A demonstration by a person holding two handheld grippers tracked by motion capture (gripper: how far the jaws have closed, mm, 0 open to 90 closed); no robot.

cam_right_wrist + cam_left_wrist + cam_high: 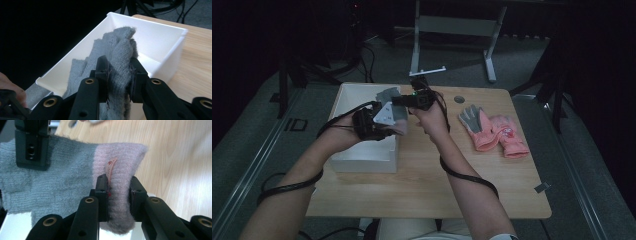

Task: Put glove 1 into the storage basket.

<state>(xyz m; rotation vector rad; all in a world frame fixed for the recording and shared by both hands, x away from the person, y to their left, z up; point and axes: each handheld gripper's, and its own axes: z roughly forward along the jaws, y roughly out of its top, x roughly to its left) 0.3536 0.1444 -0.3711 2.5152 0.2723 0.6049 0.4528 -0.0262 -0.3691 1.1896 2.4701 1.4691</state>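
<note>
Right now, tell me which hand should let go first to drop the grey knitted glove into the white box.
Probably the right. Its claw pinches the grey knitted glove's finger end directly over the white rectangular box; the left claw clamps the pink cuff nearer the box's edge.

The high view is dim and slightly soft: the wooden table (422, 185) catches a weak, even light while everything beyond its far edge sinks into near-black. In the left gripper view the tabletop is brightest, with a pale sheen at the right. Both gripper views keep the cloth sharp (its fibres show), the nearest jaw parts below it blurring.
</note>
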